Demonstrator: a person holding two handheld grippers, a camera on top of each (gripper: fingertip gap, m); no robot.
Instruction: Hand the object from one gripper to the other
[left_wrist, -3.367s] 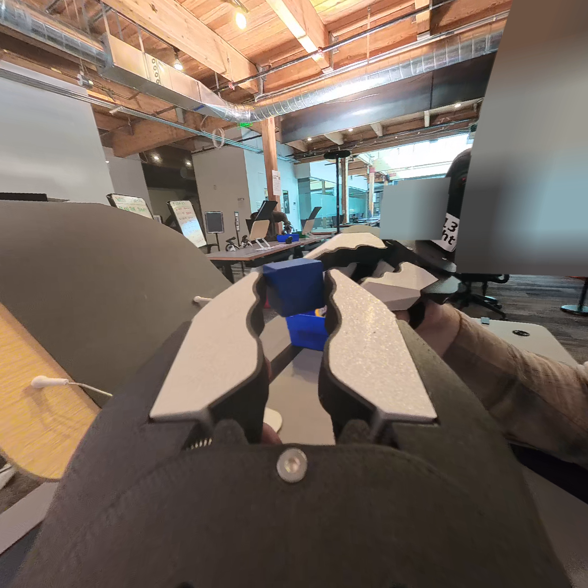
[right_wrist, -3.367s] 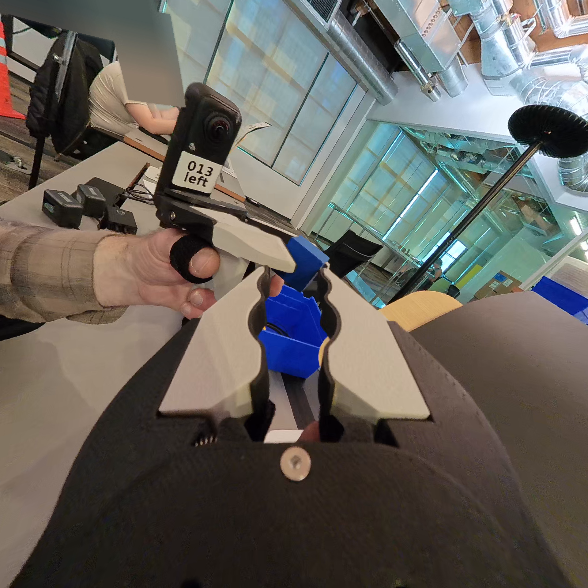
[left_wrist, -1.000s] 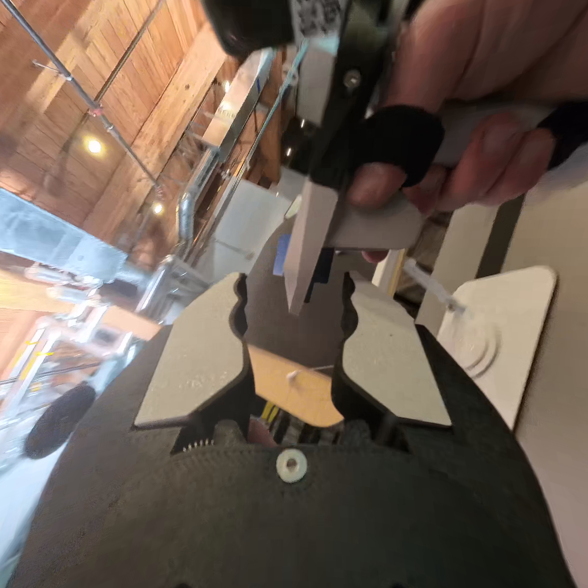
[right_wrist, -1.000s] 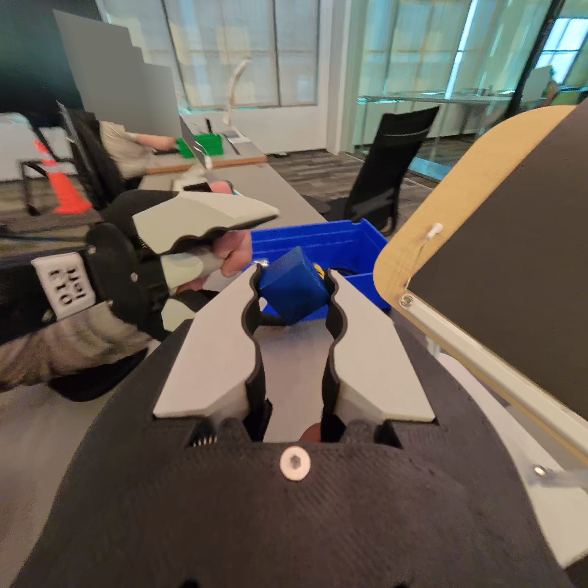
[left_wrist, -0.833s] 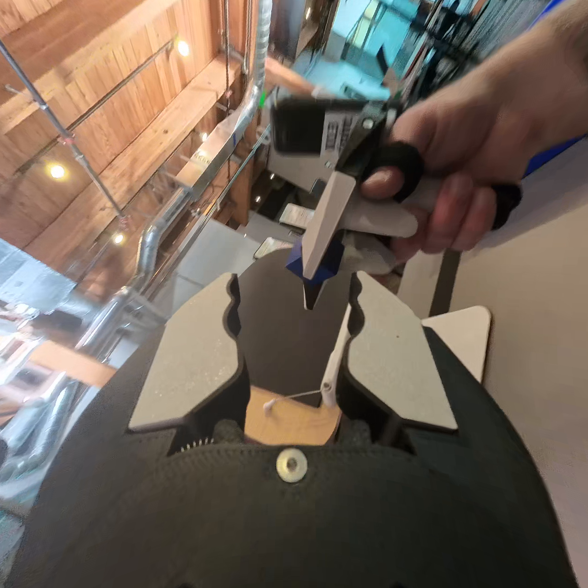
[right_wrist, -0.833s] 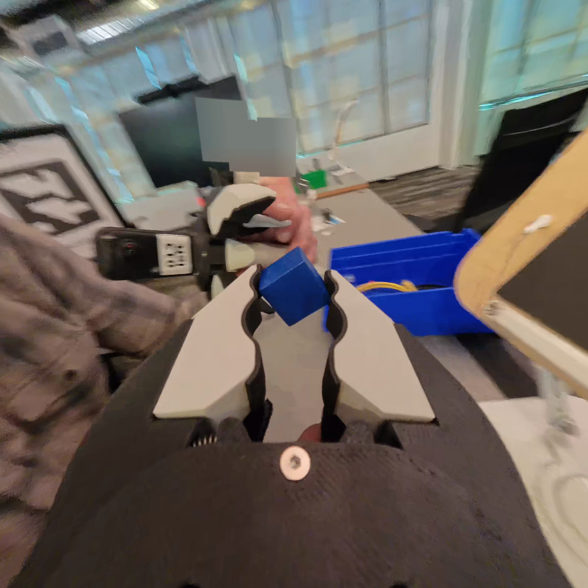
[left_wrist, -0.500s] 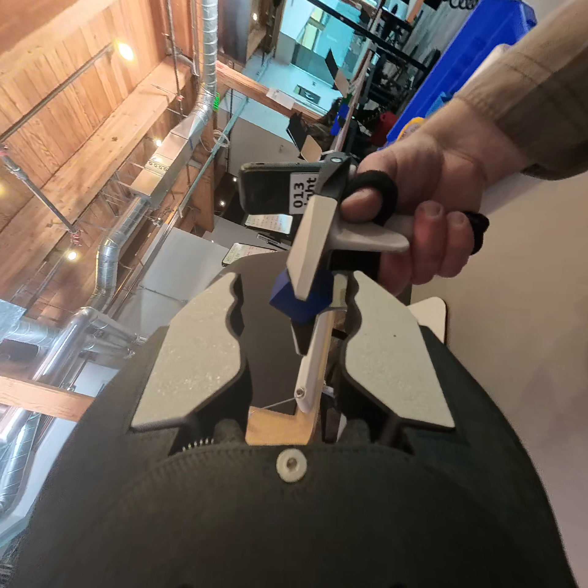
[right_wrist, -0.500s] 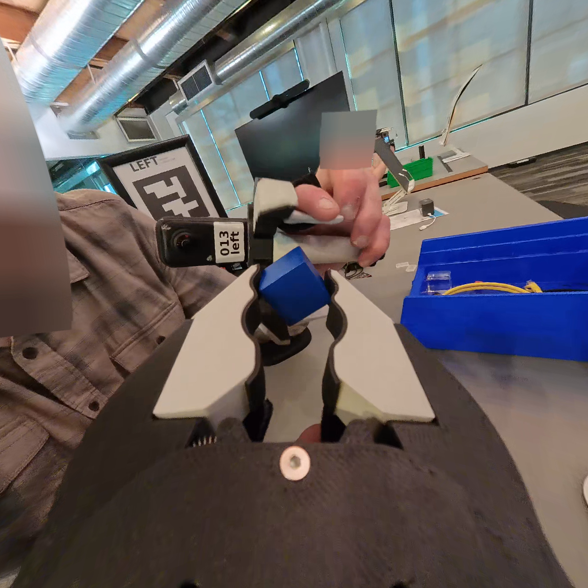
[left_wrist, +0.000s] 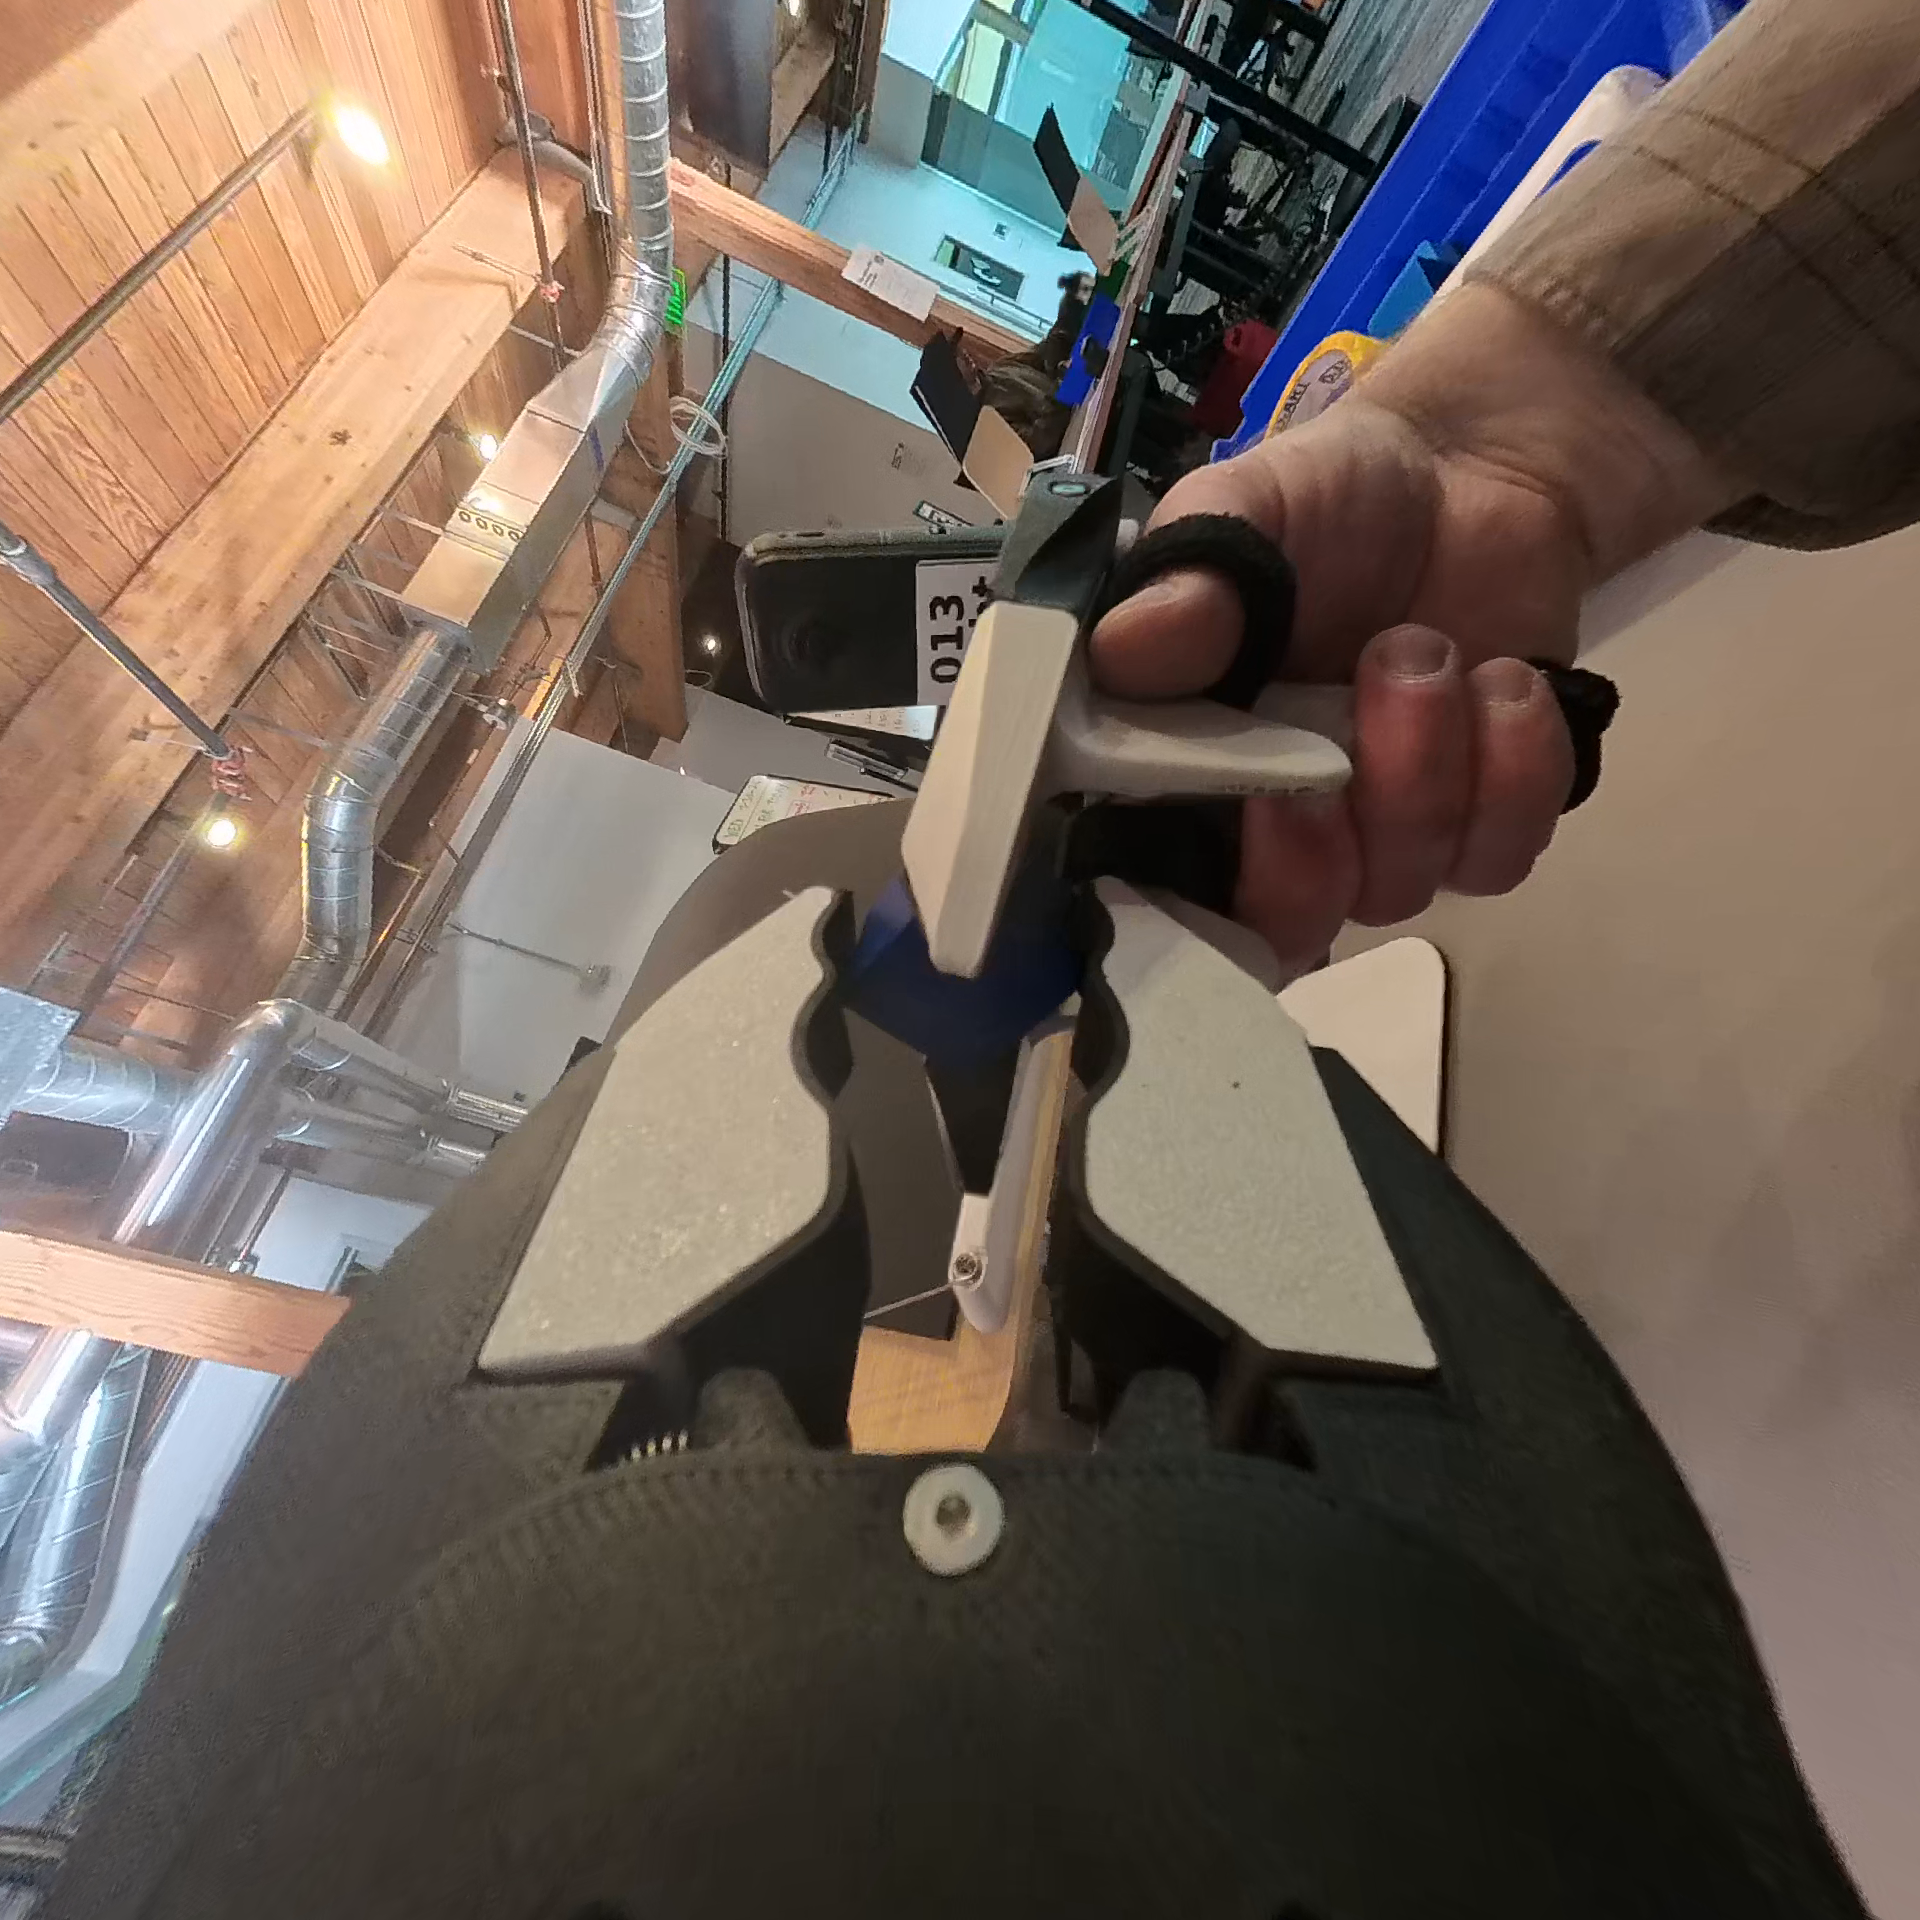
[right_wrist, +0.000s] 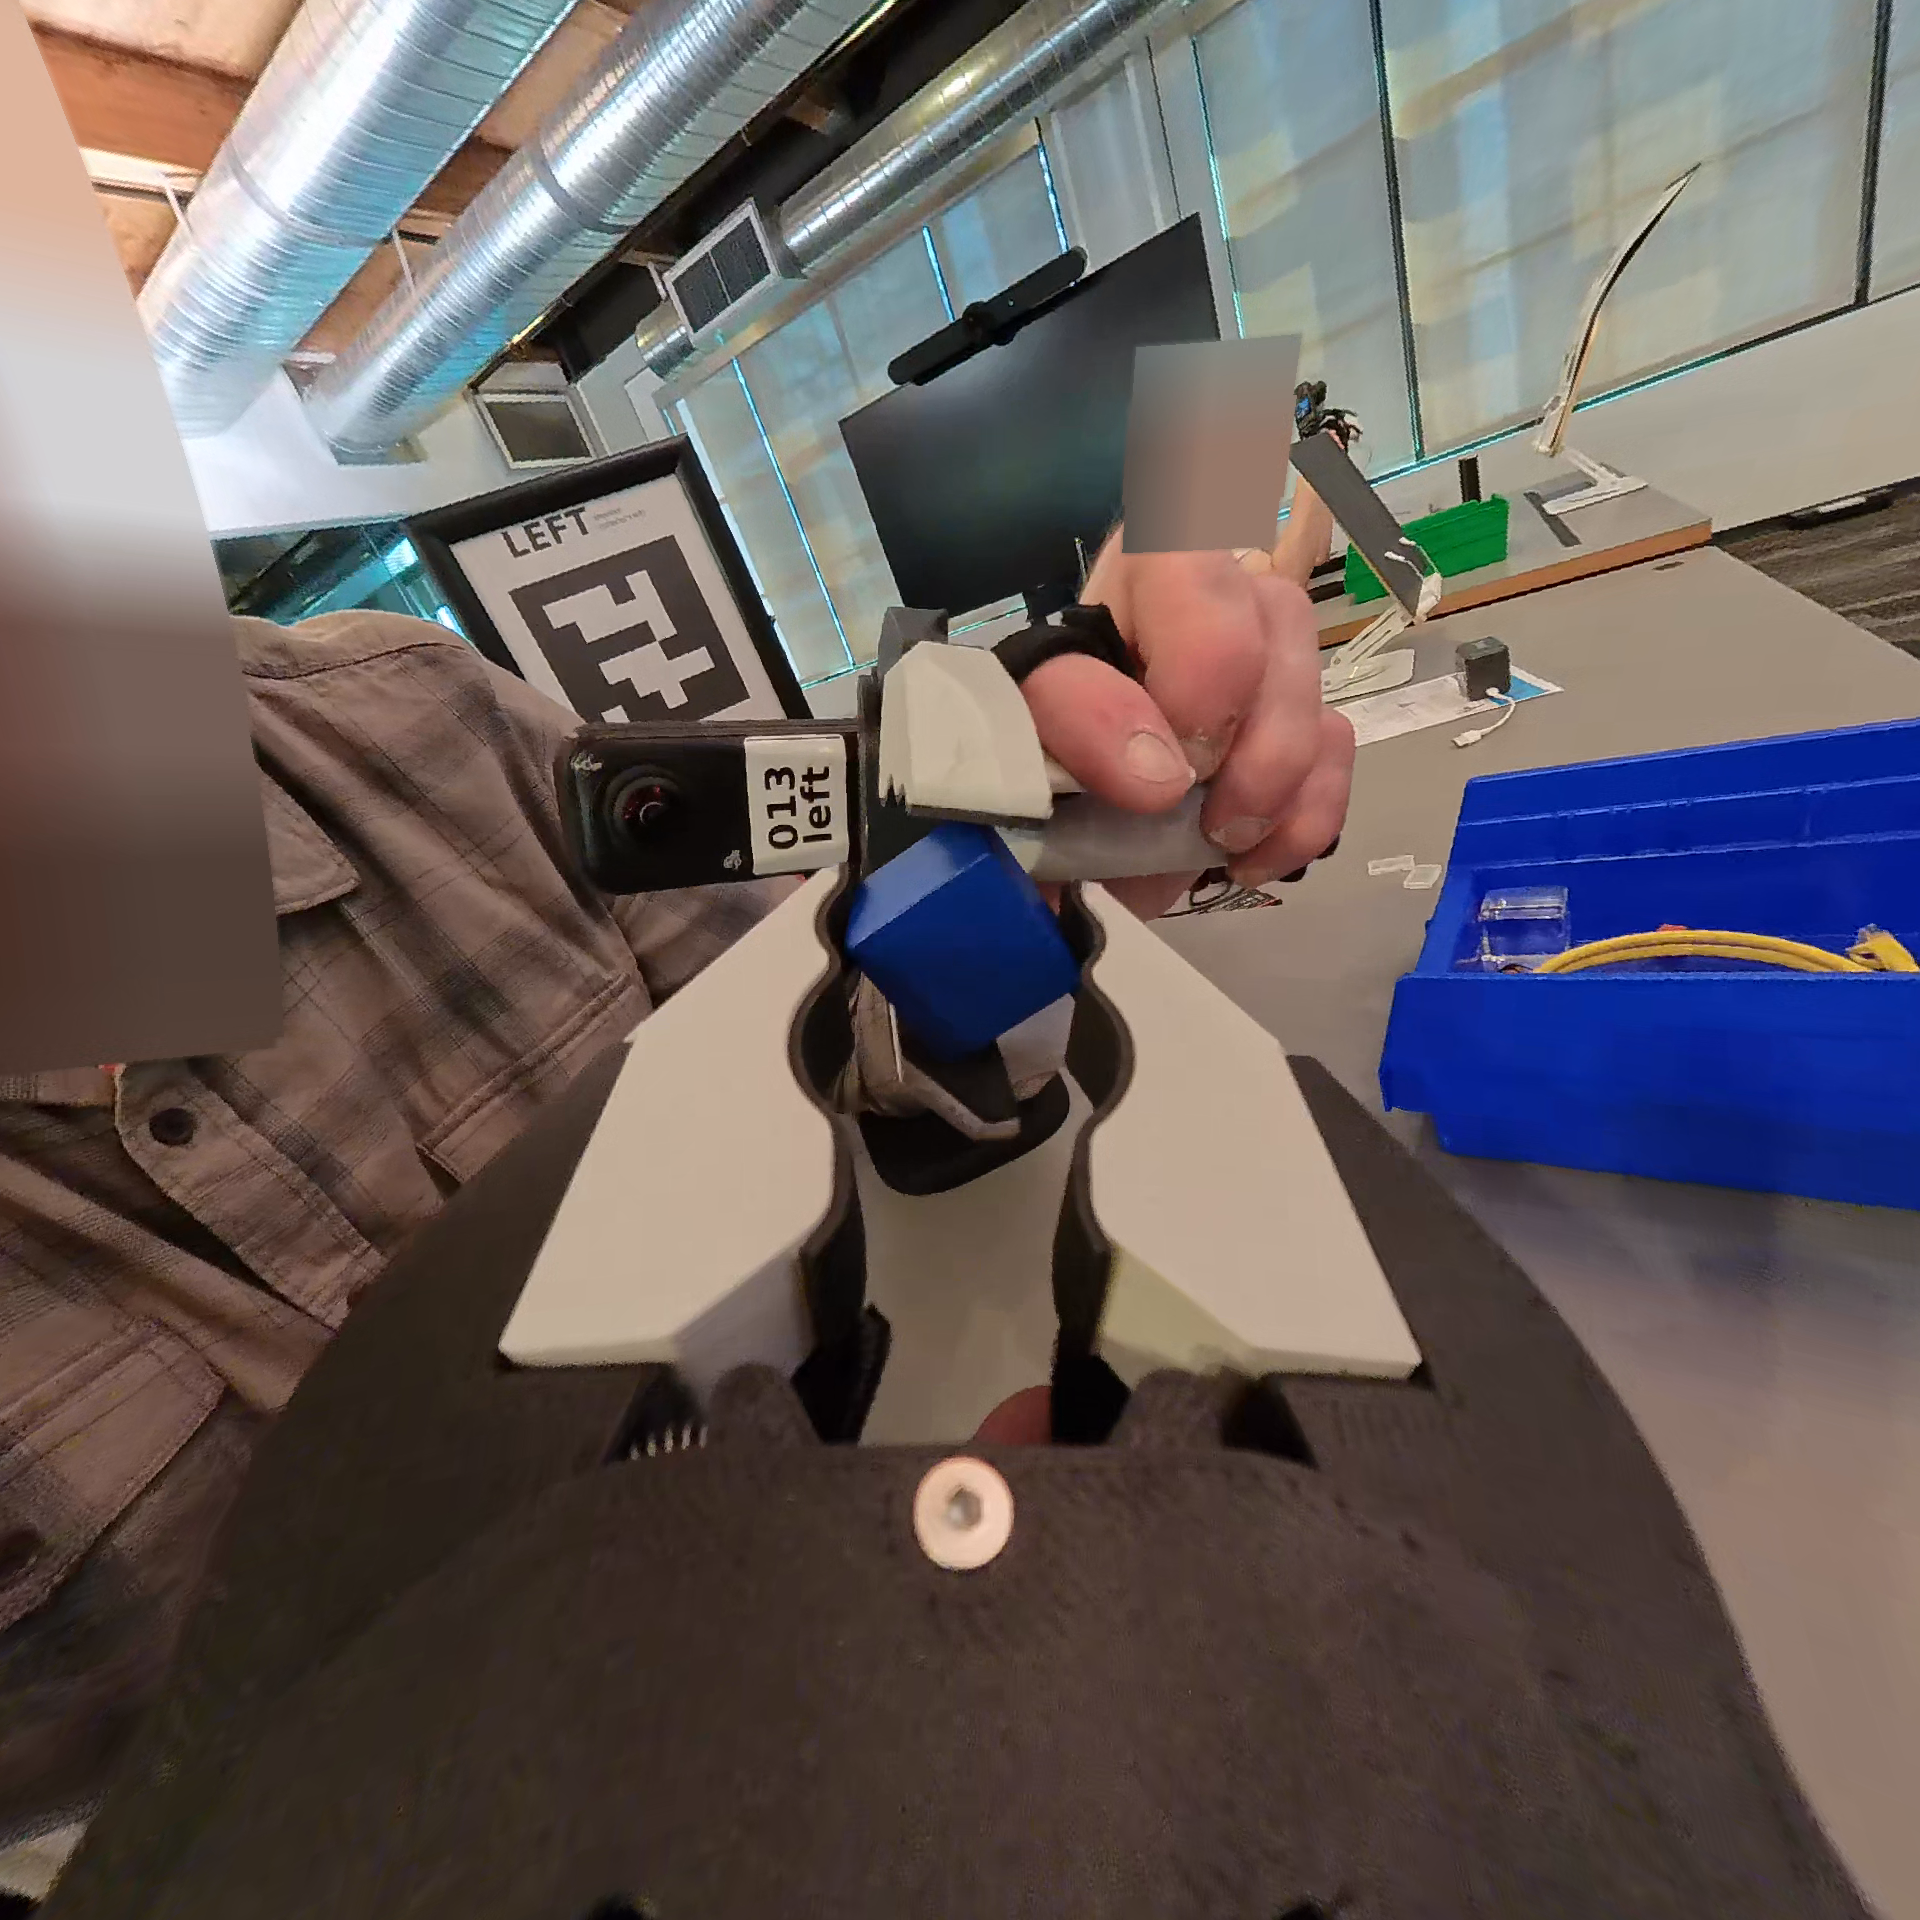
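While right gripper (right_wrist: 961, 925) clamps blue block (right_wrist: 956, 951) | left gripper (left_wrist: 961, 966) spread around it

A wood ceiling (left_wrist: 260, 343) is crossed by silver ducts (right_wrist: 436, 197); tall windows (right_wrist: 1558, 208) are seen behind a grey table (right_wrist: 1621, 644).

In the left wrist view we see only slivers of the blue block (left_wrist: 940, 1003), the right gripper's finger (left_wrist: 982, 800) covering most of it. We cannot tell whether the left gripper (left_wrist: 961, 971) touches the block. The blue bin (right_wrist: 1662, 997) runs off the right edge.
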